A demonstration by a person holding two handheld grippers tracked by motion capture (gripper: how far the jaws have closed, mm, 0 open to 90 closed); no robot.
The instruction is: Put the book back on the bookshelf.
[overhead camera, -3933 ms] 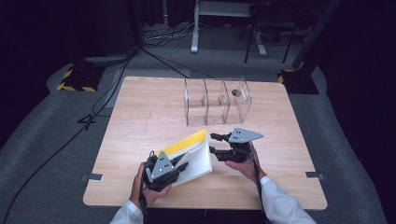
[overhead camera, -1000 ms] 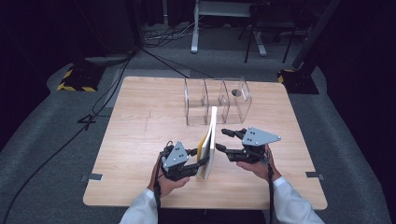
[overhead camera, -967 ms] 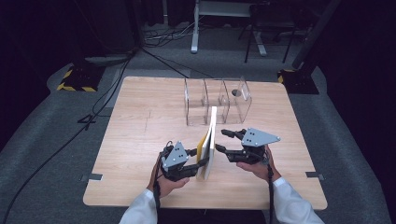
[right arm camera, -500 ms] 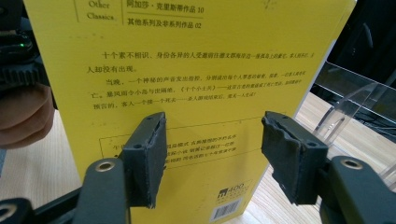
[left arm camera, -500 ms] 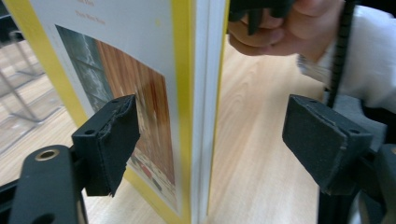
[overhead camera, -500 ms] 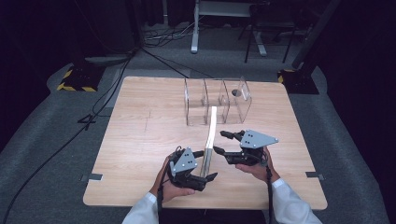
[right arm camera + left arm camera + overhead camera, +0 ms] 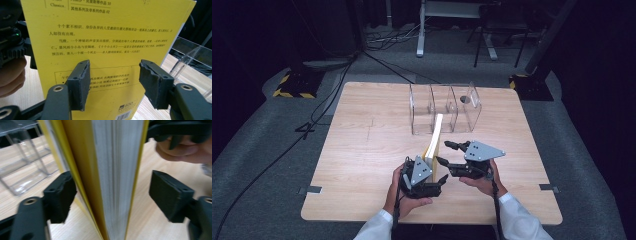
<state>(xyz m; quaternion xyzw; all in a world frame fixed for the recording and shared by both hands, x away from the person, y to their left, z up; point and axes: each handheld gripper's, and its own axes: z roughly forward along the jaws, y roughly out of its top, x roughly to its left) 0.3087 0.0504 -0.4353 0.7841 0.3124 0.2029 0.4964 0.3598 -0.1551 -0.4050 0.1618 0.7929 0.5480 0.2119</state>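
A yellow paperback book stands upright on its edge on the wooden table, its long side running toward the far end. My left gripper is at the book's near end, and its jaws have just been closing with the book between them. The left gripper is open, with a gap at the right pad. My right gripper comes in from the right side. The right gripper is open, jaws pointed at the book's printed back cover, nothing between them.
A clear acrylic holder with three compartments stands just beyond the book's far end; the holder also appears at the right of the right gripper view. Cables and stands lie on the floor behind the table.
My left gripper let go of the book's side, slid right to its near end and spread its jaws around it. The book now stands straighter. The right gripper stayed put.
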